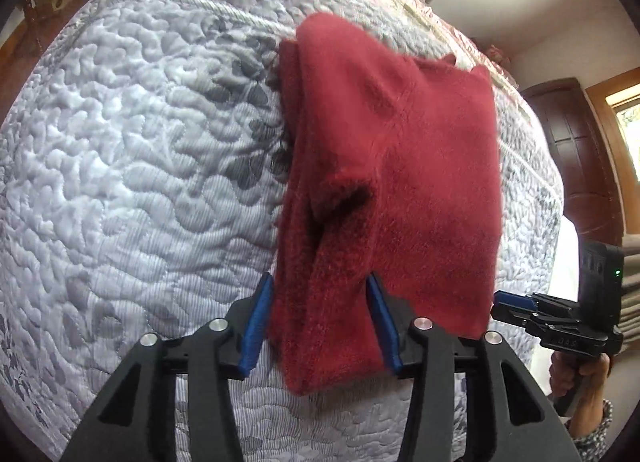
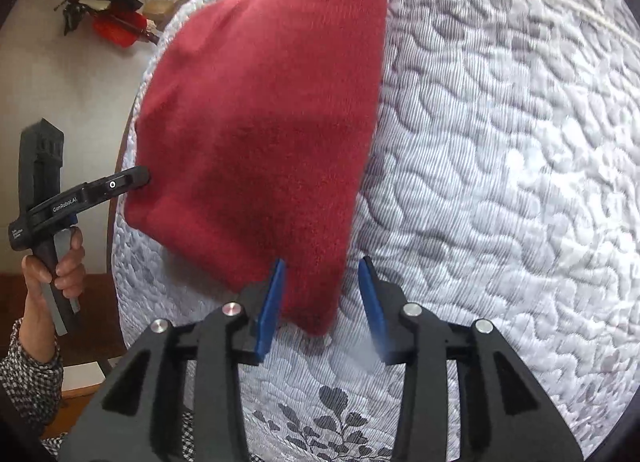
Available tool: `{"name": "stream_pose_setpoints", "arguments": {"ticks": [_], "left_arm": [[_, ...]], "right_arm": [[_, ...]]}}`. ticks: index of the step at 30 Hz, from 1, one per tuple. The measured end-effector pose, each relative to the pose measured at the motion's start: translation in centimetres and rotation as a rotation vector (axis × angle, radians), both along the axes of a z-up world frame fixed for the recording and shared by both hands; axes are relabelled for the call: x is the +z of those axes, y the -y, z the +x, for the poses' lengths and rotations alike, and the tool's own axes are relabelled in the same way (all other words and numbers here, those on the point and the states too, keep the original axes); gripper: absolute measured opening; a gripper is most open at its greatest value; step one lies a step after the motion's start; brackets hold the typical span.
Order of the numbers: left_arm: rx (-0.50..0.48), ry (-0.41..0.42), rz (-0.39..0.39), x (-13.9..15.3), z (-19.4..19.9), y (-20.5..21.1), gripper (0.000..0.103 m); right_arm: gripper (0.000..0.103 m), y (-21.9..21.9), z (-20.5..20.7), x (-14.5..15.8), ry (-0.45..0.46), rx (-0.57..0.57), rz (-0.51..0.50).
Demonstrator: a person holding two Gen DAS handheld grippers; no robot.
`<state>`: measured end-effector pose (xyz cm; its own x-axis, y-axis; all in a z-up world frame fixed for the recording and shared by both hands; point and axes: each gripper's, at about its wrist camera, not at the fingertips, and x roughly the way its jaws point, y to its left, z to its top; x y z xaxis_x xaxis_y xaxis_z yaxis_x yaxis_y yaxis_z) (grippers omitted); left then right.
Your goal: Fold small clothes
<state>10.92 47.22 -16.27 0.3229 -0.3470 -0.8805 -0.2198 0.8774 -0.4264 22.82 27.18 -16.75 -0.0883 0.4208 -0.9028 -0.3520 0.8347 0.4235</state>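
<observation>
While the quilted mattress (image 1: 120, 181) fills most of both views, the red garment (image 1: 392, 165) lies on it already doubled into a thick oblong, so the folding looks nearly finished. The left gripper (image 1: 320, 322) straddles one near corner with its blue fingers spread, not pinching; the right gripper (image 2: 320, 302) stands likewise parted around the other corner. I'd guess the next move needs both to close on those corners together, or else back away.

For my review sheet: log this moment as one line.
red garment: folded on quilted bed | left gripper: open, straddling near edge | right gripper: open at corner
</observation>
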Motion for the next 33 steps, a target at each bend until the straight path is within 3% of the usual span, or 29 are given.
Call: {"name": "stream_pose_setpoints", "arguments": {"ticks": [2,5,13,16,19,20,25,28,31,32,33], "left_arm": [[0.030,0.032,-0.011,1.2,1.6,-1.2,0.060],[0.035,0.052,0.045,1.6,6.0,-2.1,0.060],[0.068,0.000,0.054,-1.5,15.7,-3.1,0.060],[0.067,-0.028,0.008,-2.7,16.6,-2.5,0.046],[0.065,0.003,0.038,-1.8,16.4,-2.4,0.026],[0.069,0.027,0.045,-1.3,15.9,-2.6,0.013],[0.156,0.077,0.091,-0.5,13.3,-5.1,0.013],[0.165,0.052,0.101,-2.5,13.4,-5.0,0.013],[0.137,0.062,0.118,-2.4,13.9,-4.2,0.015],[0.124,0.065,0.110,-2.0,14.0,-4.2,0.018],[0.110,0.066,0.099,-1.5,14.0,-4.1,0.028]], "right_arm": [[0.047,0.9,1.7,1.1,0.030,-0.018,0.013],[0.047,0.9,5.5,2.2,0.086,-0.028,-0.015],[0.047,-0.6,12.9,1.4,0.115,-0.049,-0.042],[0.047,-0.7,14.5,0.3,0.096,-0.056,-0.045],[0.047,-0.9,14.8,0.0,0.097,-0.058,-0.032],[0.047,-1.2,14.8,0.2,0.100,-0.057,-0.029],[0.053,-1.6,14.8,0.2,0.116,-0.044,0.013],[0.056,-4.1,14.6,-0.8,0.123,-0.026,-0.002],[0.057,-3.9,14.8,-1.0,0.104,-0.038,0.005],[0.057,-3.7,14.8,-0.8,0.105,-0.040,0.006],[0.058,-3.3,14.7,-0.5,0.109,-0.040,0.007]]}}
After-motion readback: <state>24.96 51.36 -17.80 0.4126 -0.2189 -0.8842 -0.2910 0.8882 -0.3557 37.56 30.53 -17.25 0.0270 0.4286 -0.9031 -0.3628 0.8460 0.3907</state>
